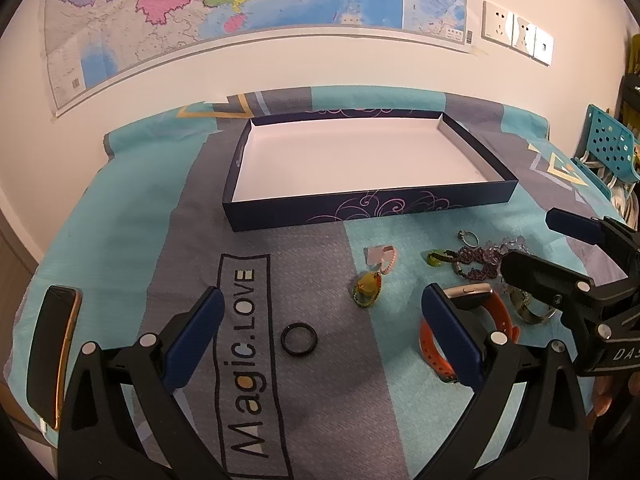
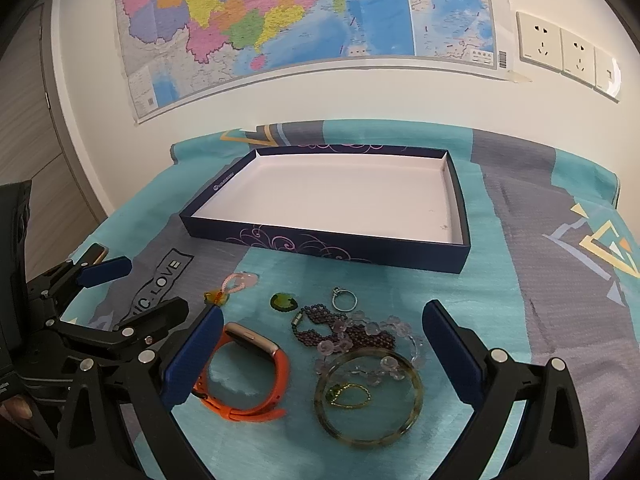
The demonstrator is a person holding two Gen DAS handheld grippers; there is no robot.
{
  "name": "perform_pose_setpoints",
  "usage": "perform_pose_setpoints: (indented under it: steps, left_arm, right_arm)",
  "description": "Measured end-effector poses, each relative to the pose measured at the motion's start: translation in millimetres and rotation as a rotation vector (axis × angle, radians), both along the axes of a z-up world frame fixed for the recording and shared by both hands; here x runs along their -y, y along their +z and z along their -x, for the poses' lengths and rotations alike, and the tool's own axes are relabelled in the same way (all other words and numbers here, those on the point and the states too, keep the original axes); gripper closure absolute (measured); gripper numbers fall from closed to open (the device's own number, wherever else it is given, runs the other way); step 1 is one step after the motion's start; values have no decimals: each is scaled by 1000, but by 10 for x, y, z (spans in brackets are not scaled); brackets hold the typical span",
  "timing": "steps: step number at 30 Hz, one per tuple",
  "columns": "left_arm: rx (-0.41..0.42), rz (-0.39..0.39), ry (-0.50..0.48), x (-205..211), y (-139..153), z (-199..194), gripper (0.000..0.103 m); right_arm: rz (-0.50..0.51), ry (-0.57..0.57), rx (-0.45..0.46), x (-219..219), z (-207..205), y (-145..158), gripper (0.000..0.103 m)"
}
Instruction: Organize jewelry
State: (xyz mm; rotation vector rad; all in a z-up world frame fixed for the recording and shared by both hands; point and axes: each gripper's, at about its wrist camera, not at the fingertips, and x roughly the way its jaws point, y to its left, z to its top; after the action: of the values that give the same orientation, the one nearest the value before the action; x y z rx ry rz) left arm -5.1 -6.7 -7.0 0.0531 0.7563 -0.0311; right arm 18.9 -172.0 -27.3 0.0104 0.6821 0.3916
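An empty dark-blue box (image 1: 400,204) with a white inside stands at the back of the table; it also shows in the right wrist view (image 2: 320,244). Jewelry lies loose in front of it: an orange watch (image 2: 256,364), a greenish bangle (image 2: 368,398), dark beads (image 2: 348,330), a silver ring (image 2: 345,301), a green pendant (image 2: 283,303), a pink charm (image 1: 382,258), a yellow charm (image 1: 367,286) and a black ring (image 1: 299,338). My left gripper (image 1: 320,316) is open above the black ring. My right gripper (image 2: 324,336) is open above the watch and bangle.
A teal and grey cloth (image 1: 120,220) covers the table. A phone (image 1: 50,348) lies at the left edge. A map (image 2: 304,20) and wall sockets (image 2: 568,54) are behind. A blue chair (image 1: 608,148) stands at the right.
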Motion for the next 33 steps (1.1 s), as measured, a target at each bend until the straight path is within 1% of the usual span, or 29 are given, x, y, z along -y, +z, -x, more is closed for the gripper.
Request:
perform_pose_setpoints:
  steps: [7,15,17,19,22,23,24,26,28,29,30,31,33]
  left_arm:
    - [-8,3,-12,-23,-3,-1,6]
    - [4,18,-40,-149,1,41,6]
    - [4,38,-55,-191,1,61,6]
    - [3,55,-72,-210,2,81,6]
    - [2,47,-114,-155,-6,106,7]
    - [-1,46,-140,-115,-9,112,9]
    - [-5,49,-157,-90,-16,113,12]
    - [-25,51,-206,-5,-39,101,17]
    - [-48,41,-241,80,-81,84,27]
    - [-58,41,-258,114,-97,79,28]
    - [-66,43,-273,146,-112,79,31]
    - [-74,44,-287,178,-125,72,34]
    - [-84,43,-302,223,-142,55,35]
  right_arm:
    - [3,-23,-4,108,-2,-13,7]
    - [18,-65,-27,389,5,-67,7]
    - [24,-70,-37,457,10,-94,8]
    - [21,-62,-48,503,19,-119,11]
    - [40,-44,-62,506,34,-151,21]
    - [49,-36,-65,499,39,-164,26]
    - [58,-28,-68,488,47,-179,31]
    - [61,-8,-80,470,62,-203,39]
    - [69,0,-81,458,70,-211,44]
    - [72,9,-92,449,65,-226,50]
    - [76,12,-98,443,69,-236,58]
    - [76,14,-104,447,69,-247,61]
    - [67,21,-117,467,69,-265,67]
